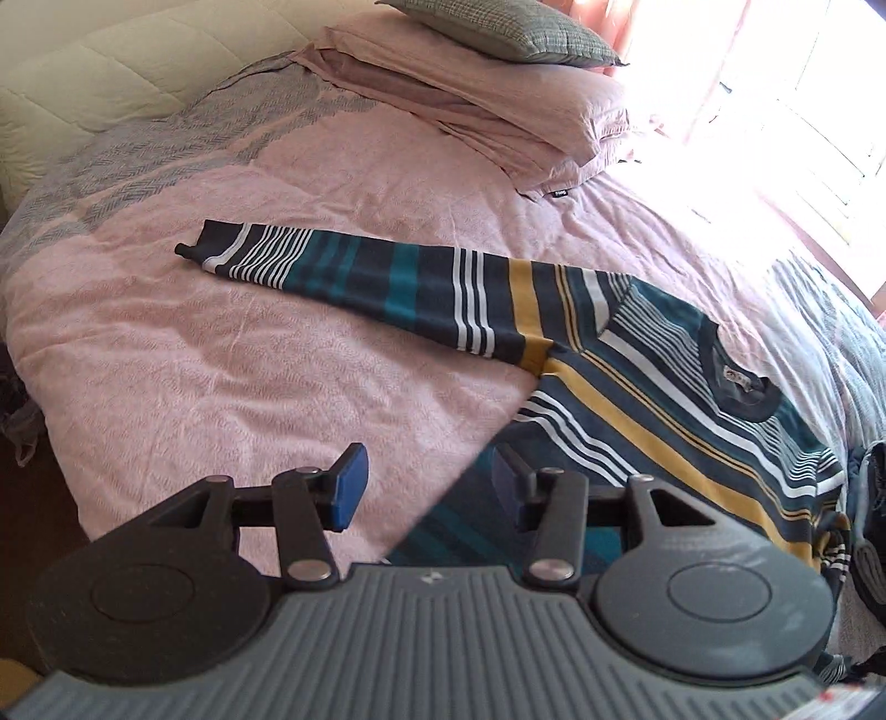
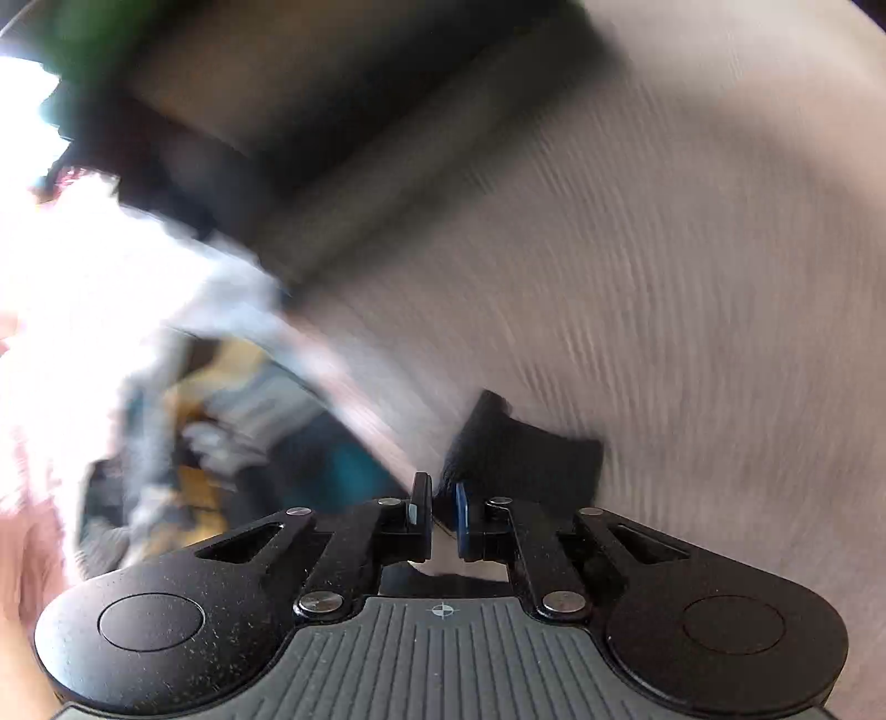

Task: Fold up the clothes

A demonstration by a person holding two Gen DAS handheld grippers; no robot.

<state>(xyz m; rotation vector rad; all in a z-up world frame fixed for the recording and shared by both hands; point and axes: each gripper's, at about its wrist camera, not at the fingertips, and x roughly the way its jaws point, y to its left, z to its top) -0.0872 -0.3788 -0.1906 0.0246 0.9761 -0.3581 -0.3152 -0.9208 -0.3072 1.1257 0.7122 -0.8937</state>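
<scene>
- While the striped sweater lies spread on the pink duvet, its body towards the bed's right edge and one sleeve stretched flat towards the left side, no fold shows in it yet.
- The left gripper hangs above the sweater's lower hem with its jaws apart and nothing between the blue pads.
- The right gripper has its jaws drawn close together on a dark cuff (very likely the sweater's other sleeve end, though heavy blur makes that uncertain), which sticks out just beyond the fingertips.
- In the right wrist view the striped cloth is only a smear of teal and yellow at the lower left.
- My judgement: the task is at its start. The garment is laid out, and the sleeves remain to be brought in over the body, then the body doubled over.
- Folded pink bedding and a grey pillow sit at the head of the bed, well apart from the sweater.
</scene>
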